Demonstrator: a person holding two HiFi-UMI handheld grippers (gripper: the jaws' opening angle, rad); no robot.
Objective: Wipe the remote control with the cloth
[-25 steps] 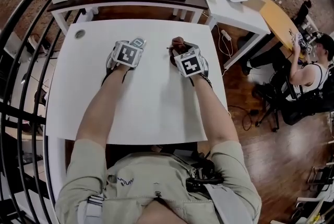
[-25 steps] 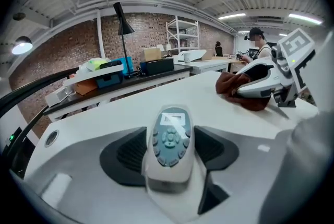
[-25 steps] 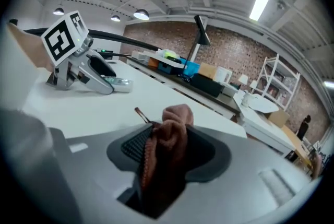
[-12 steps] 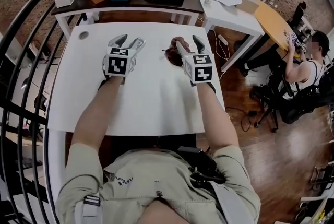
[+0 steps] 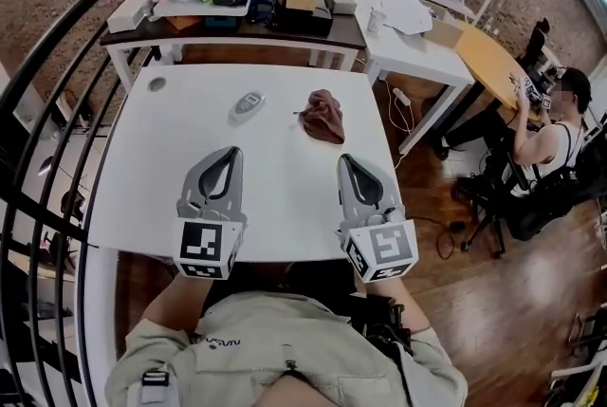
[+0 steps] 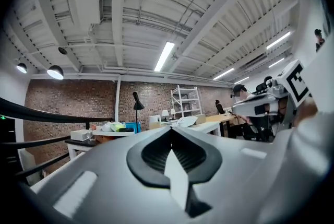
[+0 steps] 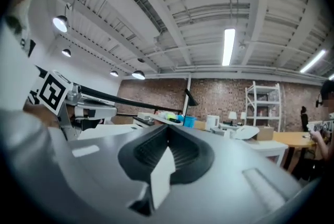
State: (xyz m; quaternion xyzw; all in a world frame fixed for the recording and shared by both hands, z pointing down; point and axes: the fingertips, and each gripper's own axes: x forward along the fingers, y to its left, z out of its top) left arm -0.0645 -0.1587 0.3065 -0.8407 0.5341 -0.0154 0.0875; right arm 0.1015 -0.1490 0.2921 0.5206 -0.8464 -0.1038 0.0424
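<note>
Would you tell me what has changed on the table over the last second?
The left gripper and right gripper pulled back from the remote control and cloth to the near edge of the table, jaws shut and empty. Remote control and cloth stayed put.

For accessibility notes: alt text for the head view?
The left gripper and right gripper, shut and empty, hover over the white table's near edge; beyond lie the remote control and, to its right, a crumpled brown cloth.

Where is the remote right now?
In the head view the remote lies on the far part of the white table, just left of the brown cloth, beyond the left gripper.
</note>
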